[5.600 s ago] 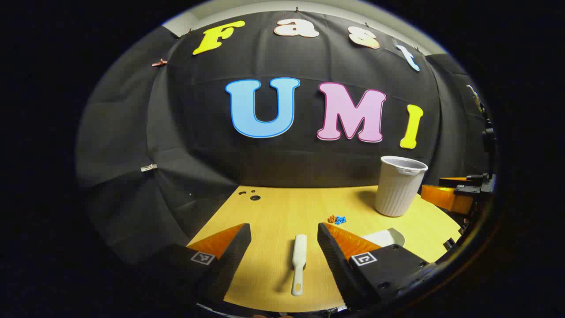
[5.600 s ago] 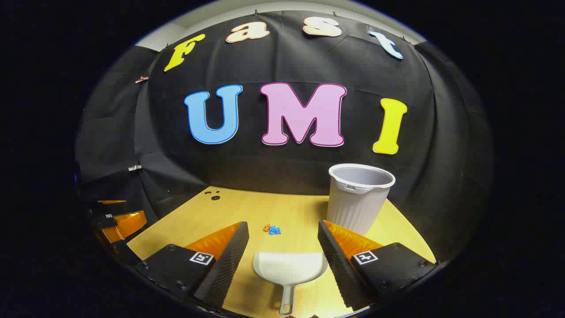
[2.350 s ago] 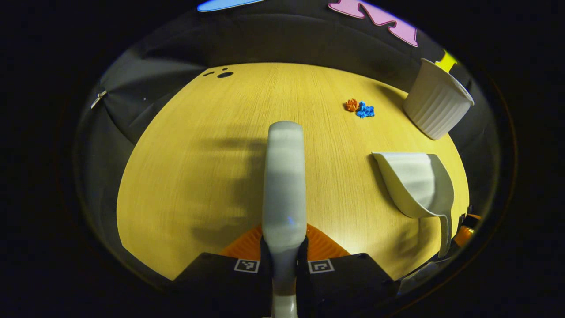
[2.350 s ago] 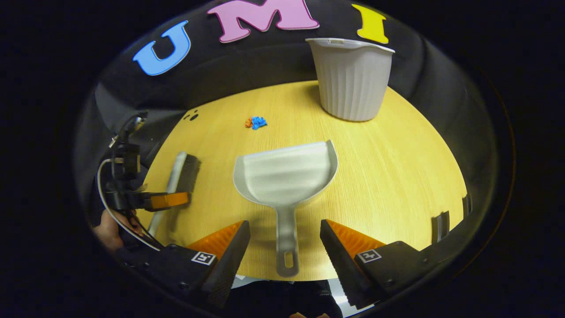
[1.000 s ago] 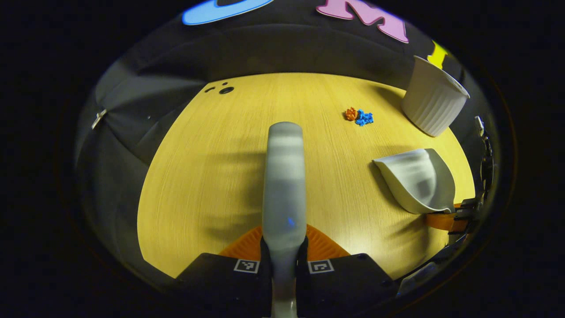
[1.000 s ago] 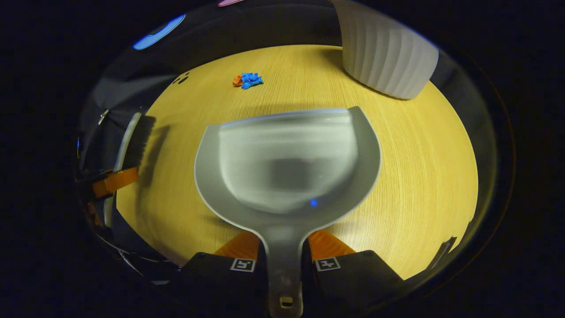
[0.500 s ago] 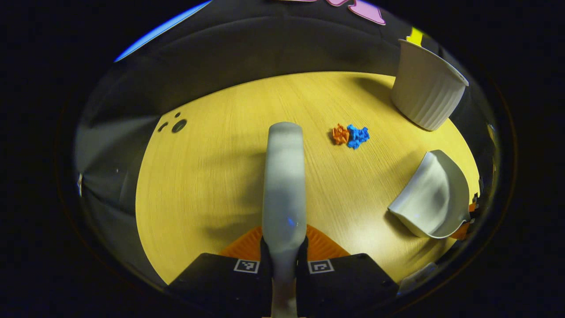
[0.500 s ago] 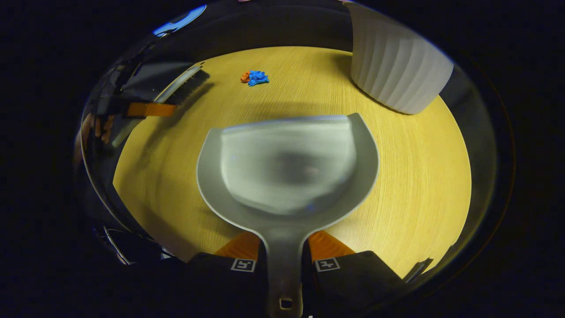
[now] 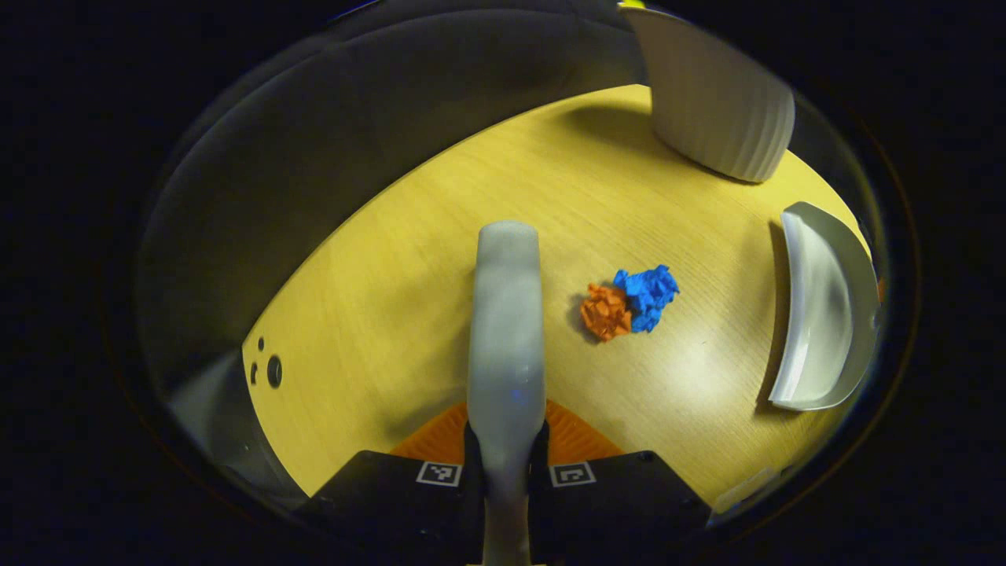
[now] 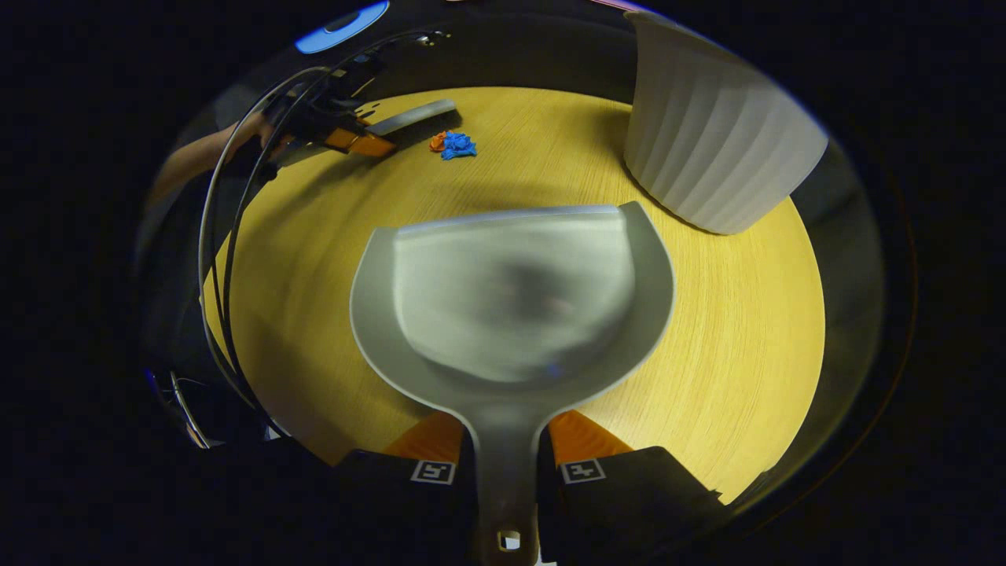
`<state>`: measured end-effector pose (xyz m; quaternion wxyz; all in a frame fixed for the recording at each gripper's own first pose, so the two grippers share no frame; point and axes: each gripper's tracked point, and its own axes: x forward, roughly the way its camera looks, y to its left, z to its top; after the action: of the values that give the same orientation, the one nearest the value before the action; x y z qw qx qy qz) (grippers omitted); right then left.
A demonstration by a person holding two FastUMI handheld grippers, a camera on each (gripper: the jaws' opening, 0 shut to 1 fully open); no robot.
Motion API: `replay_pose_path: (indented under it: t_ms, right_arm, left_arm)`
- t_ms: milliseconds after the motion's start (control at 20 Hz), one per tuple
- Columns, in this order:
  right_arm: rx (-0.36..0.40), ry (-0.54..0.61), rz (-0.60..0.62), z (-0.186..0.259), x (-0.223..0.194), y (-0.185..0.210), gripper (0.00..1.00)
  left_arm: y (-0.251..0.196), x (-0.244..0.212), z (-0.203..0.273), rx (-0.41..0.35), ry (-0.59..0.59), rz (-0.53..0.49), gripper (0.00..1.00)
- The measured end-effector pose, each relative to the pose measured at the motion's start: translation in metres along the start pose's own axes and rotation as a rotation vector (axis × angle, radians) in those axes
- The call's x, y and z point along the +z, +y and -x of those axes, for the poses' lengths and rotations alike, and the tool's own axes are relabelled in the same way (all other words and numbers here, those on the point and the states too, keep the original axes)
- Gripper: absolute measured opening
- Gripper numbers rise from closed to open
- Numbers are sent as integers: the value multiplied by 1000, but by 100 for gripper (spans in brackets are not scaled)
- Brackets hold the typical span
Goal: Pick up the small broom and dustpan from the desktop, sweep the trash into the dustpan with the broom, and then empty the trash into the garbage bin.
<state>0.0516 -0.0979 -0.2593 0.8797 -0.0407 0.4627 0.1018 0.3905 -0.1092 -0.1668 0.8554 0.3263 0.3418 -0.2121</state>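
Your left gripper (image 9: pixel 505 440) is clamped on the broom (image 9: pixel 505 330), beside the trash (image 9: pixel 629 300) on the desk (image 9: pixel 393 299); your right gripper (image 10: pixel 505 452) grips the dustpan (image 10: pixel 511 299) near the bin (image 10: pixel 715 149)

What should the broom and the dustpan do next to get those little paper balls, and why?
Probably lower the dustpan so its front edge rests on the table beside the orange and blue scraps. The left gripper holds the broom just on their other side, and the right gripper holds the dustpan apart from them, so a sweep needs the pan closer.
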Motion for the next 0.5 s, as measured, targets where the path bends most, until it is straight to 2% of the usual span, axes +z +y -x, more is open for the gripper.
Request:
replay_pose_path:
  t_ms: [300,400,500]
  right_arm:
    - [6,11,52,3,-5,-1,34]
    - [17,16,62,3,-6,-2,34]
    - [17,19,74,5,-8,-4,34]
  left_arm:
    - [-49,23,-1,-164,-17,-126,27]
    - [-65,23,0,-189,-9,-184,28]
    - [-93,22,6,-254,-5,-210,26]
